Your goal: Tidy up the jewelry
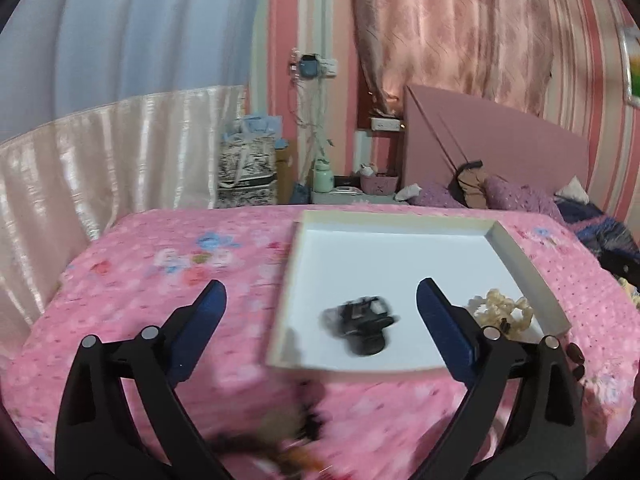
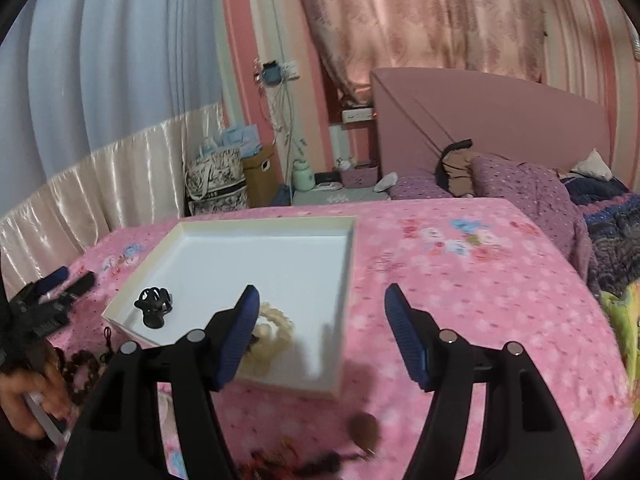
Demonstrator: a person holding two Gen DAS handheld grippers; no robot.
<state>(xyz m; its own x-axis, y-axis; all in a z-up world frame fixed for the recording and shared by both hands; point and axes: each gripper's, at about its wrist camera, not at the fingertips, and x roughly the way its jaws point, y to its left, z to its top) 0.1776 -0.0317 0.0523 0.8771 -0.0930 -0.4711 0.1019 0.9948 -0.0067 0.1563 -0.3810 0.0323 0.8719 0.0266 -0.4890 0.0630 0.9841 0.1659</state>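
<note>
Surface: bed with a pink floral bedspread (image 1: 168, 272). On it sits a shallow white cardboard tray (image 2: 344, 280) with a low rim. Room behind: pink striped wallpaper, pink patterned curtain (image 1: 452, 28) at 12 o'clock, pale blue drape over a shiny cream valance (image 1: 80, 152) at 9–10 o'clock, pink headboard (image 2: 500, 120) at 1–2 o'clock, purple dotted pillows (image 2: 520, 188) below it. Printed tote bag (image 1: 246, 172) and mint green bottle (image 1: 323, 178) stand past the far edge of the bed.

In the tray: black beaded jewelry piece (image 2: 154, 306) near the front-left corner in the right wrist view; cream beaded bracelet (image 1: 500, 310) beside it along the front edge, apart from it. The black piece is motion-blurred in the left view.

Outside the tray: dark brown bead strand (image 2: 82, 368) on the bedspread just off the tray's near-left corner; more blurred dark and reddish items at 6 o'clock in both views, too smeared to identify.

Left claw (image 1: 320, 300): jaws spread wide, holding nothing, hovering over the tray's near-left edge, black piece between the fingers in view. Seen from the right camera at 8–9 o'clock, with the person's hand (image 2: 28, 392) on its grip.

Right claw (image 2: 320, 300): jaws spread wide, empty, above the tray's near-right corner; its left finger overlaps the cream bracelet in view, contact can't be told.
</note>
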